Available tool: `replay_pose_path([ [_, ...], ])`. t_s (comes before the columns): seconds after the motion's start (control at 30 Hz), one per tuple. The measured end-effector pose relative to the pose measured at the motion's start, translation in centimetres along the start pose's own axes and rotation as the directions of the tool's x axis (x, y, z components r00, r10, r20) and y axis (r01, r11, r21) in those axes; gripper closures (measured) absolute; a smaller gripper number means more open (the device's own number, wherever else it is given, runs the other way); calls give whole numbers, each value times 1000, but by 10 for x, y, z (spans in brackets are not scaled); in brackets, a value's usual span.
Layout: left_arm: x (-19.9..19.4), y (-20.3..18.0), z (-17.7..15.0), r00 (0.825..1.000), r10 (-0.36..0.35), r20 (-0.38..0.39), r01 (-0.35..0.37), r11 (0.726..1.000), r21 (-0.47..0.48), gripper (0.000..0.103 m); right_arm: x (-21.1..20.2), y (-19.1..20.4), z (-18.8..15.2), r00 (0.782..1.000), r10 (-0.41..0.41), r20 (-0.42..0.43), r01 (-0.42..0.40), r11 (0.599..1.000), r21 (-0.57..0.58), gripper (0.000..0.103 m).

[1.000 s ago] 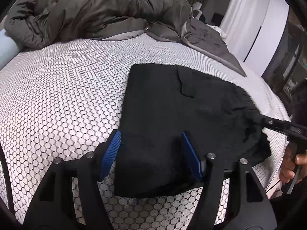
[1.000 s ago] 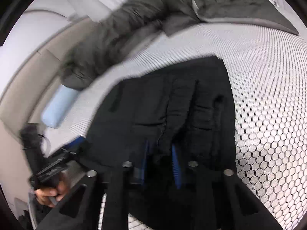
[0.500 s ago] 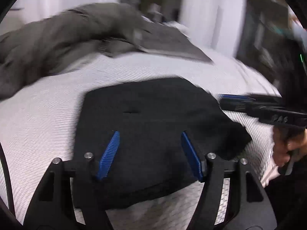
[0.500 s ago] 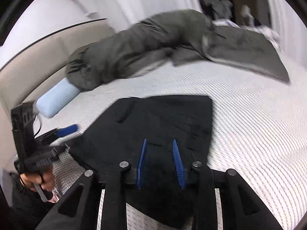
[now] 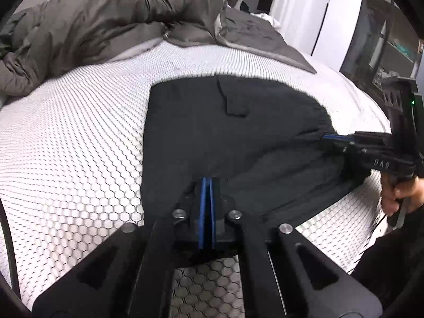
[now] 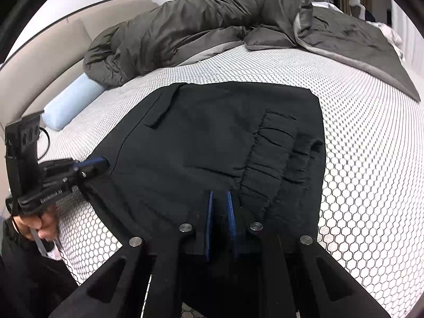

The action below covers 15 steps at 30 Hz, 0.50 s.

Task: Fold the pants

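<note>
1. Left wrist view: the left gripper (image 5: 207, 185) is sitting with its blue pads pressed together on the near edge of the black pants (image 5: 212, 137); its jaws have just been closing, and only a thin pinch of cloth is lying between them.
2. Right wrist view: the right gripper (image 6: 220, 198) is holding its blue pads at a narrow gap, with a fold of the pants (image 6: 212, 137) caught between them at the gathered waistband side.
3. The pants are lying folded in a compact dark block on the bed (image 5: 74, 143), a pocket flap showing on top in both views.
4. In the left wrist view, the right gripper (image 5: 328, 138) is coming in from the right edge, its blue tips touching the far side of the pants, with a hand (image 5: 400, 193) gripping its handle.
5. In the right wrist view, the left gripper (image 6: 99, 162) is showing at the left, its tips at the edge of the pants, with a hand (image 6: 39, 222) around its grip.
6. Further out, a rumpled grey duvet (image 6: 201, 29) is lying across the far part of the bed (image 6: 371, 145), well apart from the pants.
7. A pale blue bolster (image 6: 71, 103) is resting just beside the duvet's left end.
</note>
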<state>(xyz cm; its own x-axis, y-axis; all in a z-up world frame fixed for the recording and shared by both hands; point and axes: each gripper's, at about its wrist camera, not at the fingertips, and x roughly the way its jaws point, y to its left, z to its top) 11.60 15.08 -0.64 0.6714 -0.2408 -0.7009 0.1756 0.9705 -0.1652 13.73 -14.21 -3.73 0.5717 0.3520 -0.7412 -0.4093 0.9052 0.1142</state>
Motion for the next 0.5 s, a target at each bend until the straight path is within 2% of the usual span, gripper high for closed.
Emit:
replay_pose_path([
  [0.03, -8, -1, 4, 1000, -8, 29, 8, 1000, 2, 100, -5, 2, 4, 1000, 14, 12, -14, 1000, -5, 82],
  [0.1, -5, -6, 21, 999, -24, 48, 24, 1000, 7, 89, -3, 11, 13, 999, 48, 15, -48, 999, -12, 81],
  [0.17, 12, -12, 37, 998, -56, 19, 55, 998, 13, 66, 9, 24, 24, 998, 62, 10, -61, 998, -26, 80],
  [0.23, 40, -17, 48, 994, -98, -46, 100, 994, 33, 64, 19, 34, 30, 997, 75, -8, -75, 997, -33, 80],
  [0.3, 61, -16, 48, 994, -59, -91, 68, 994, 90, 64, 39, 43, 38, 996, 68, -55, -71, 996, -53, 80],
  [0.4, 52, -2, 42, 989, -120, -91, 130, 986, 108, 66, 47, 36, 35, 996, -22, -92, 14, 996, -85, 80],
  [0.43, 45, 6, 40, 989, -120, -84, 128, 987, 94, 66, 42, 28, 32, 993, -72, -89, 65, 994, -84, 80],
  [0.47, 40, 15, 38, 991, -110, -79, 117, 990, 82, 72, 34, 15, 29, 986, -141, -91, 133, 987, -85, 80],
  [0.5, 36, 25, 35, 993, -91, -76, 96, 993, 62, 75, 30, 8, 29, 987, -132, -96, 125, 989, -74, 82],
])
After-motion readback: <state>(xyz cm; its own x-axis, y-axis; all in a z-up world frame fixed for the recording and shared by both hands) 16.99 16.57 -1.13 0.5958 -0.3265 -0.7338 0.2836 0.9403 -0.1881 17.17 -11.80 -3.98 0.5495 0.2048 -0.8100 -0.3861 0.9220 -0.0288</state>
